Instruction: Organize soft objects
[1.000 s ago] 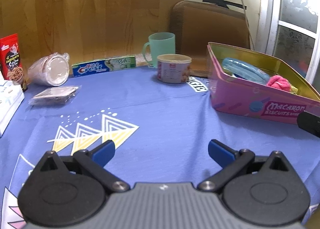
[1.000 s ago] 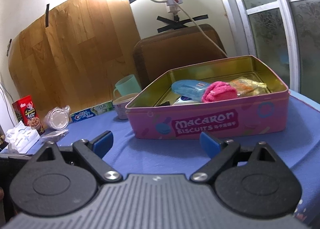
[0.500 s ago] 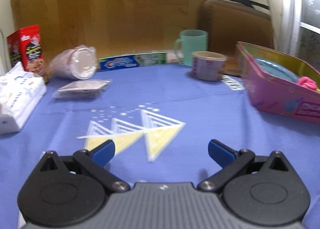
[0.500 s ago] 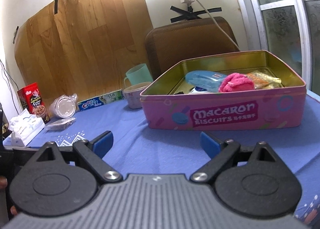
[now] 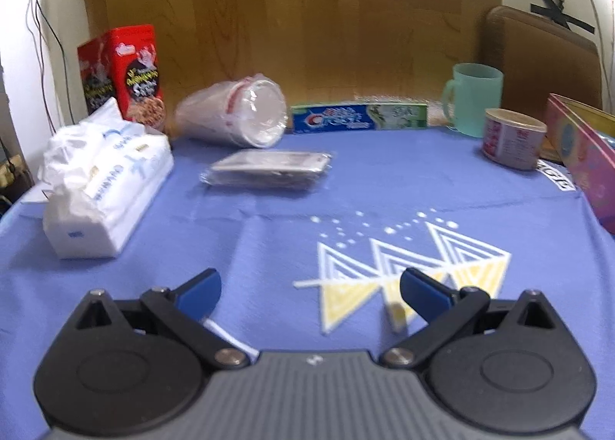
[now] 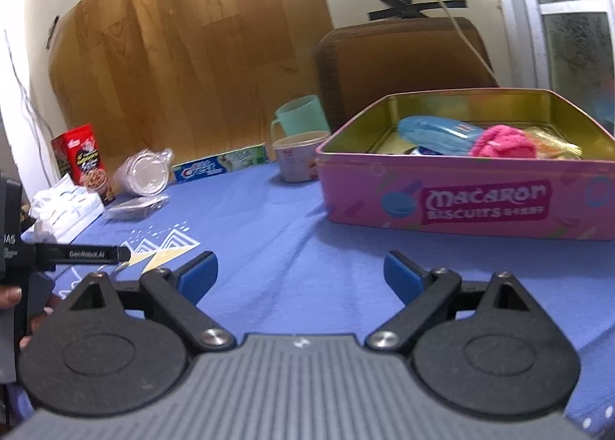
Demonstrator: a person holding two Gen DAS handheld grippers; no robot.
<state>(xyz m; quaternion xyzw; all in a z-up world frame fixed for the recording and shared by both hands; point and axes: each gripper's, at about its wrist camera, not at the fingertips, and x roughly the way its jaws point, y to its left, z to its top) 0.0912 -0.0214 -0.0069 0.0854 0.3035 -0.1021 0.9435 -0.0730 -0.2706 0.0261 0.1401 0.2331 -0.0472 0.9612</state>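
Left wrist view: my left gripper hangs low over the desk, jaws wide apart, nothing between them. The likely next soft thing is the tissue pack at the desk's left edge, or the flat plastic-wrapped packet just right of it, toward the back. To do it well I should square up on the pack and pinch across its narrow side, gently; the wrapper looks slippery. The bagged stack of cups lies tipped over at the back edge, beside the toothpaste box.

Right wrist view: my right gripper is also spread and empty, apart from the pink tin near the desk's right edge. The tin already holds a pink fluffy item, a blue packet and an orange-wrapped packet, with room left at its near side.
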